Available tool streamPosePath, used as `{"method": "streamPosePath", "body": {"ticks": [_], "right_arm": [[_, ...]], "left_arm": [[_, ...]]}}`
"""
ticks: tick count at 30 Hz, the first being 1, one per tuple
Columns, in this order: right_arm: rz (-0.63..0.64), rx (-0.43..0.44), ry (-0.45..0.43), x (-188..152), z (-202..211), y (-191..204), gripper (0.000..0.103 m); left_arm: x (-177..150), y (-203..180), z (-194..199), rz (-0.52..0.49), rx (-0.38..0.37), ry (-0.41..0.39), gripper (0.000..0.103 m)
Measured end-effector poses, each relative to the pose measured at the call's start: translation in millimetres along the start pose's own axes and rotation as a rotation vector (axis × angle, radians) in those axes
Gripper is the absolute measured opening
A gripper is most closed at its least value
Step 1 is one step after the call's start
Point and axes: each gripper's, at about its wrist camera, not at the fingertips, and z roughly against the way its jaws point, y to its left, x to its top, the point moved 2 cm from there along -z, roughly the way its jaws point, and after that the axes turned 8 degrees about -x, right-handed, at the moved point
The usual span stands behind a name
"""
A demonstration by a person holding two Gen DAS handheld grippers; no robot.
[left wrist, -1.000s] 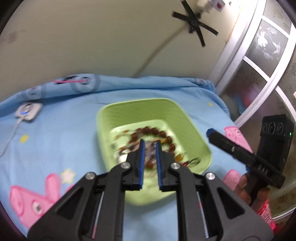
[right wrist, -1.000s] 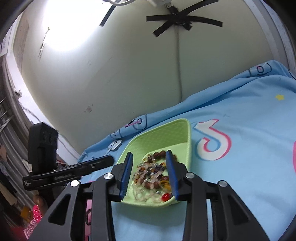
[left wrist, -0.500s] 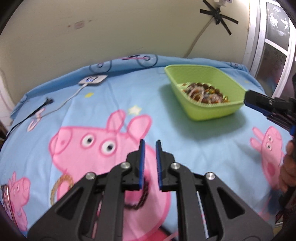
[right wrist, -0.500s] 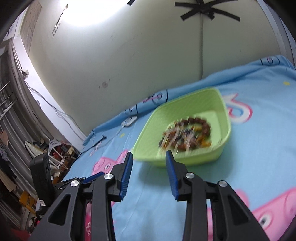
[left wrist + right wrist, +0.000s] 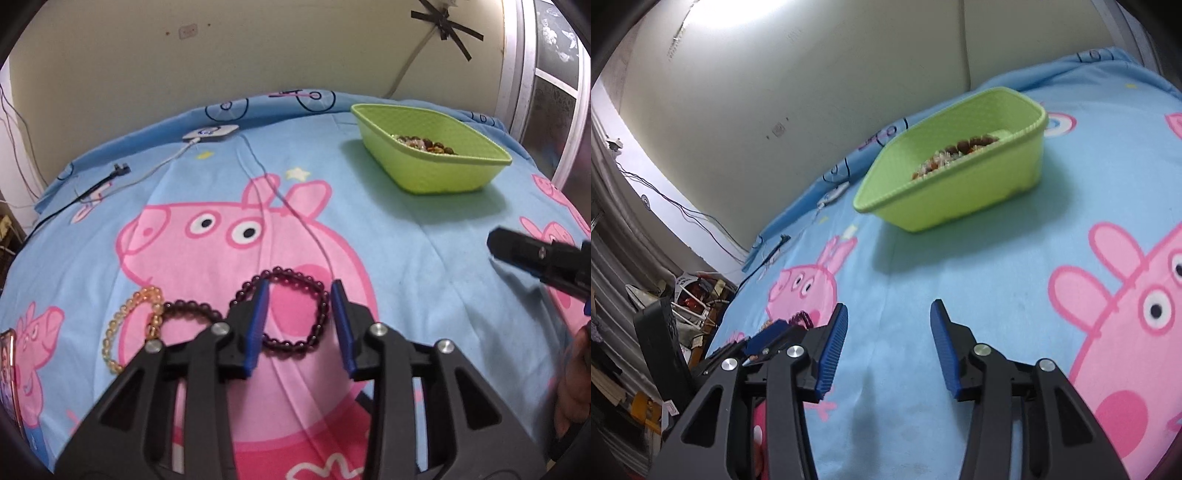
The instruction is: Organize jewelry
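Both grippers' jaws are opening, empty, the left gripper (image 5: 299,291) over a purple bracelet (image 5: 291,310) on open bedsheet (image 5: 406,258).

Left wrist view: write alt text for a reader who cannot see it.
The left gripper, jaws opening, hangs over a dark purple bead bracelet lying on a blue cartoon-pig bedsheet, pads not pressing it. A second dark bracelet and an amber one lie left; a green basket of beads sits far right.

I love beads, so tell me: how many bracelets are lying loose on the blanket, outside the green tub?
3. A dark purple bracelet lies between the left gripper fingers, a second dark one to its left, and an amber one further left. More may hide behind the gripper.
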Motion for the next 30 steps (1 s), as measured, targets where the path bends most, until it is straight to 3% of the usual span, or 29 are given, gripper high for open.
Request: {"method": "streamPosePath", "body": {"ticks": [30], "right_arm": [[-0.072, -0.007, -0.001, 3, -1, -17, 0.028]], "left_arm": [[0, 0, 0, -0.005, 0.010, -0.006, 0.036]]}}
